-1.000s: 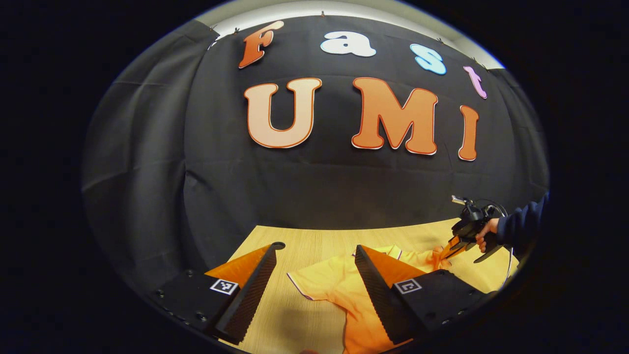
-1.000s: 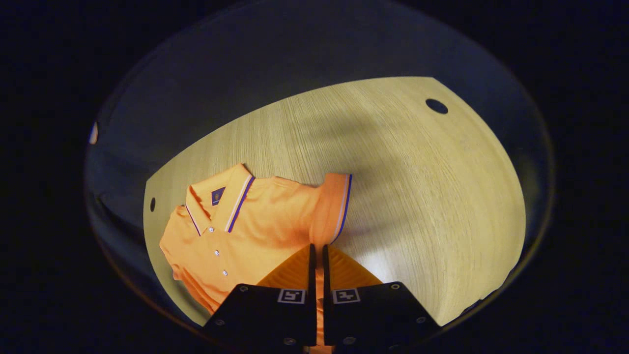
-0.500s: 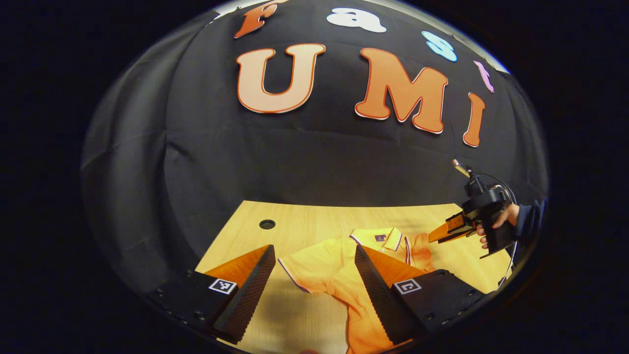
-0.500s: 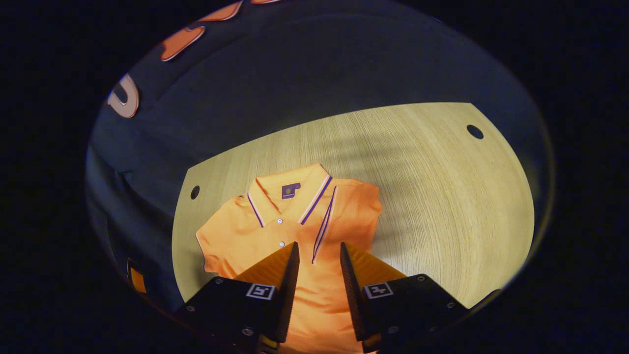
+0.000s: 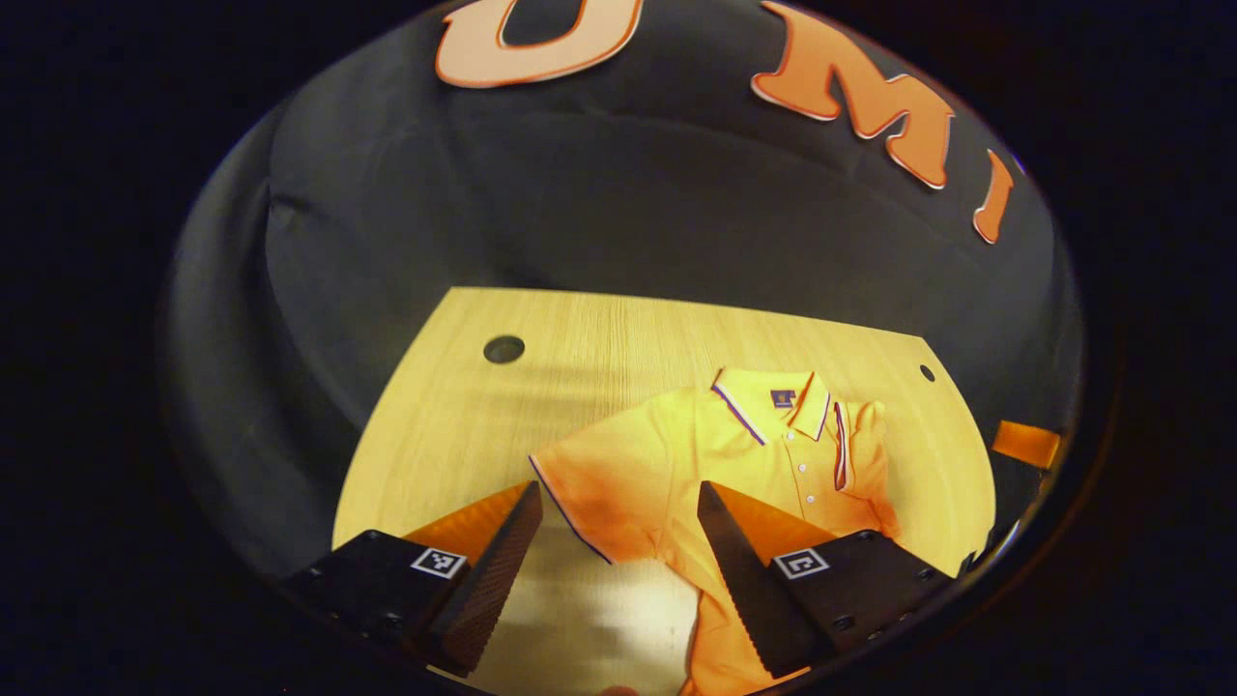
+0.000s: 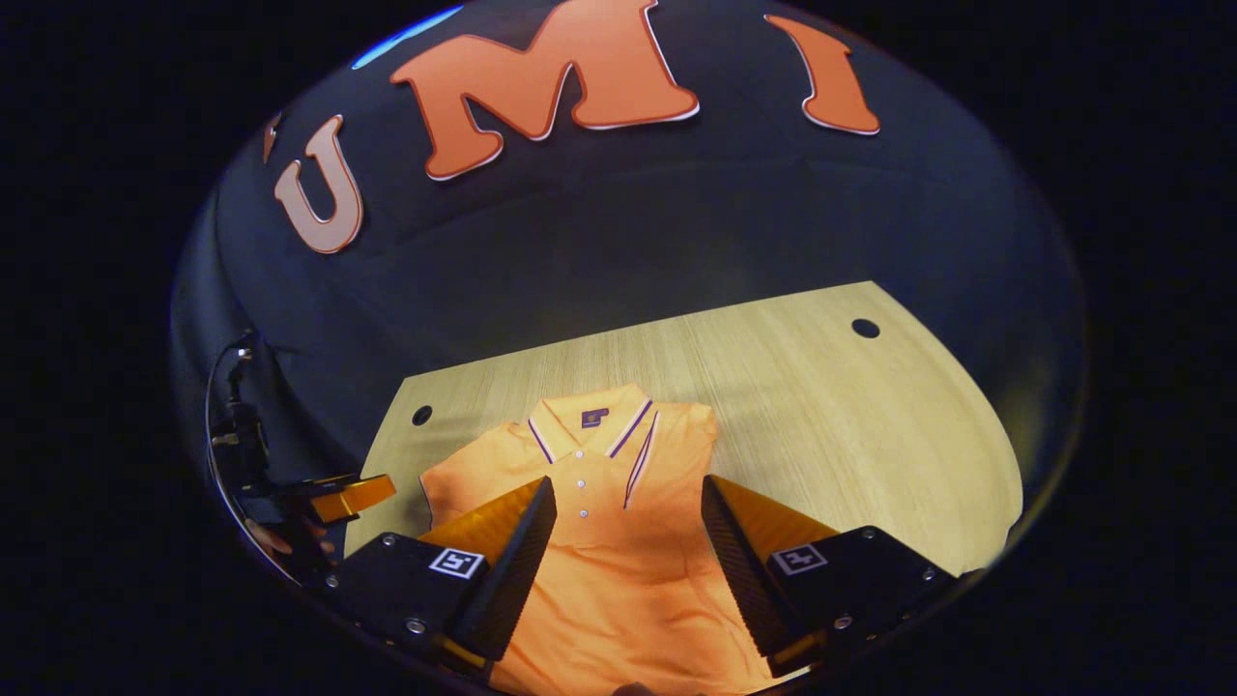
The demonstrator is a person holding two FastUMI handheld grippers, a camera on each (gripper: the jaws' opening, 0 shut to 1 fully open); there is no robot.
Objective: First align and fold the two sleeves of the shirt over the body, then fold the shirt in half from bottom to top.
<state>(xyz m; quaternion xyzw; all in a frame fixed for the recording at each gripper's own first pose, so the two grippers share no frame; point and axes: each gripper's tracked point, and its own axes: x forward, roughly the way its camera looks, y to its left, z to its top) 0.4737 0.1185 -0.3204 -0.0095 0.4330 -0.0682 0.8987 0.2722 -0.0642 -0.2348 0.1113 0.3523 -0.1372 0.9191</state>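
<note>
Releasing the sleeve, the right gripper [image 6: 628, 527] has opened wide and pulled back empty; that sleeve [image 6: 676, 440] now lies folded beside the collar [image 6: 588, 422] of the orange polo shirt [image 6: 618, 541]. Left gripper [image 5: 618, 541] hangs open and empty over the unfolded sleeve [image 5: 589, 488], probably next. Wooden table [image 6: 850, 435] carries the shirt, black cloth behind.
</note>
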